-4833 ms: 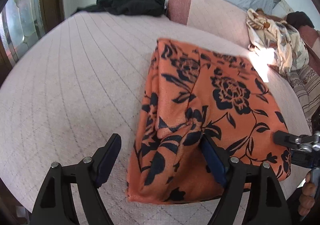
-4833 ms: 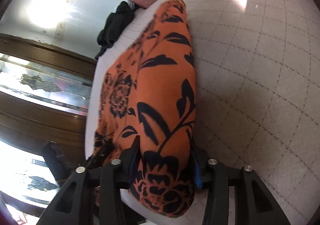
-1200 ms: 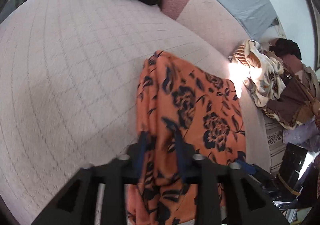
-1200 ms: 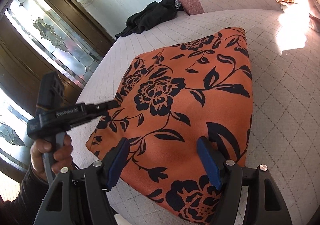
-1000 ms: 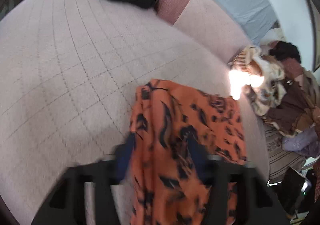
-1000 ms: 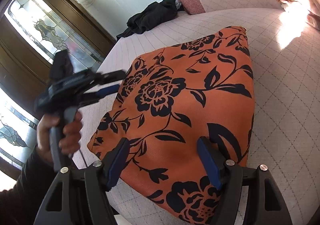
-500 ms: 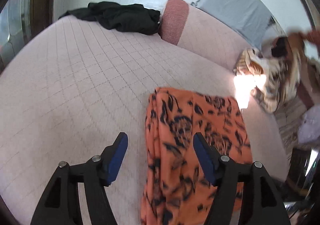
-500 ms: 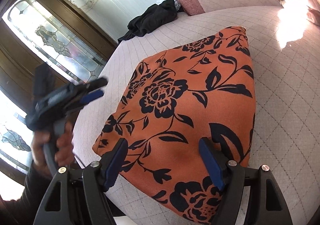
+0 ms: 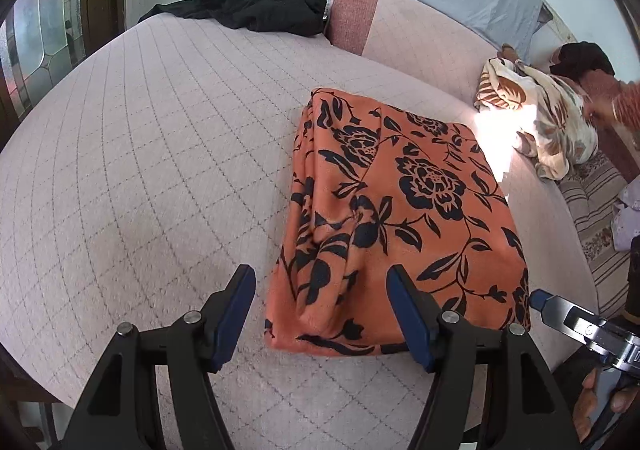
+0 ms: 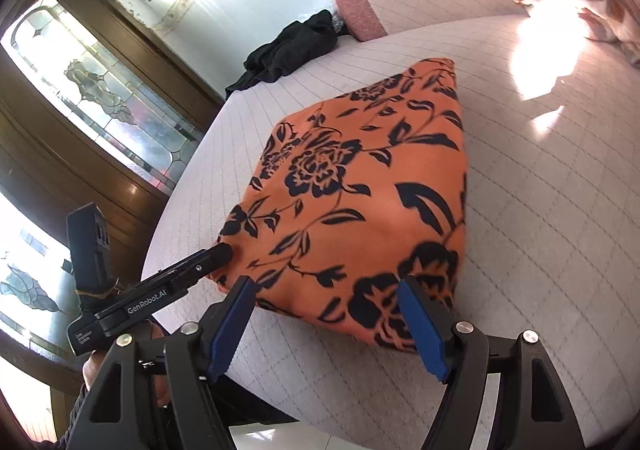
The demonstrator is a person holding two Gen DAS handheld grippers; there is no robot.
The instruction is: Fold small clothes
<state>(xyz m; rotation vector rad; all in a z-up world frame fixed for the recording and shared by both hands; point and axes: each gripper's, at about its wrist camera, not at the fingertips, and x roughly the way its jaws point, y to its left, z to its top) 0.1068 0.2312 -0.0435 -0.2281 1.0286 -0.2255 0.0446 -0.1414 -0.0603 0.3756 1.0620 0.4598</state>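
folded orange floral cloth (image 9: 400,210) lies on bed (image 9: 160,170); left tongs (image 9: 322,314) and right tongs (image 10: 326,324) gape, empty.

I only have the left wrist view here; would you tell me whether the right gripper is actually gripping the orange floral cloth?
Observer: No. The right gripper has its jaws open. They stand astride the near edge of the orange floral cloth without pinching it.
Operator: Thank you. How does my left gripper sit against the cloth, seen from that side?
Observer: The left gripper has just been opening its jaws, and nothing is pinched. In the right wrist view, one of its fingers has its tip right at the cloth's near corner. I cannot tell whether it touches.
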